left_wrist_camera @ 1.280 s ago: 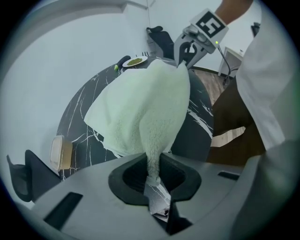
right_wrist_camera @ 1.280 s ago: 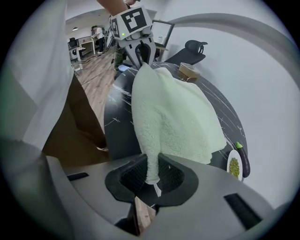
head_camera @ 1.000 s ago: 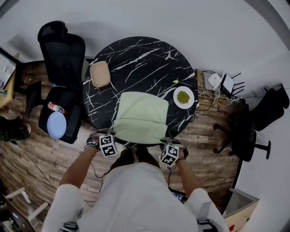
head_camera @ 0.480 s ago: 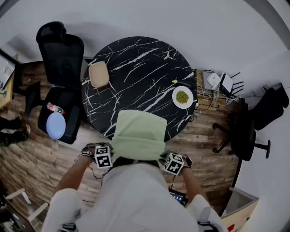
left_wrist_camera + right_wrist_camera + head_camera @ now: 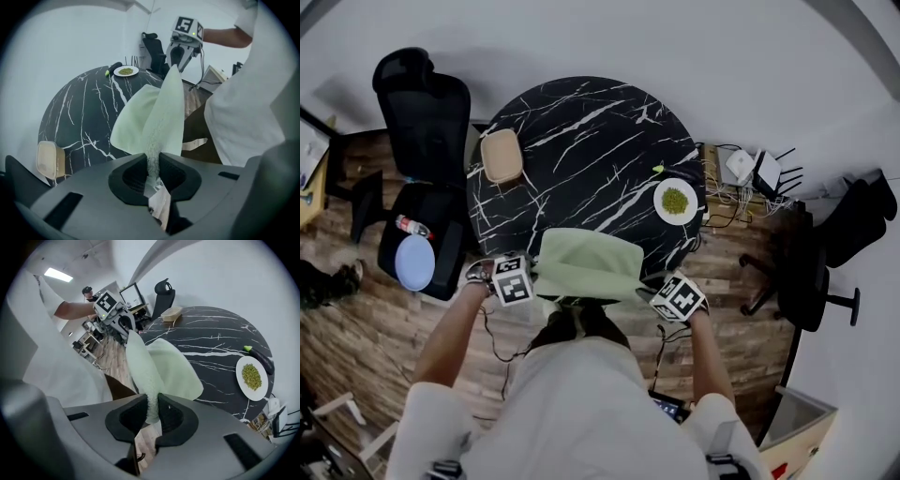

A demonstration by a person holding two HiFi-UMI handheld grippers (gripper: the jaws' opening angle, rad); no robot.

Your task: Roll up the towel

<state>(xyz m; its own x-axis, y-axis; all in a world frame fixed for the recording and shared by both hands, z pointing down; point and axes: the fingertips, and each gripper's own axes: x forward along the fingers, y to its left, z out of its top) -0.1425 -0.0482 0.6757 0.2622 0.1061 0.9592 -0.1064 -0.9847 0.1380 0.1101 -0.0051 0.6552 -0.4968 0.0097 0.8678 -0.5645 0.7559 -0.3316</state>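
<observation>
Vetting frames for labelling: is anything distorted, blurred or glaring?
Head view: fisheye bends the floor planks; light even, no glare on the table. Left gripper view: dark vignette ring, towel sharp. Right gripper view: same vignette, ceiling lamp blown out.

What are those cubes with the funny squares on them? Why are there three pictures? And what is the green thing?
The cubes are part of two pinching tools that a person holds, one in each hand. The top-down picture comes from a camera on the person's head. The other two come from small cameras that ride on the tools and look along their jaws. The left hand-held gripper and the right hand-held gripper each pinch the near edge of a light green towel and hold it up. The towel's far part lies on the round black marble table. A white plate of green food and a tan container also sit on the table.
</observation>
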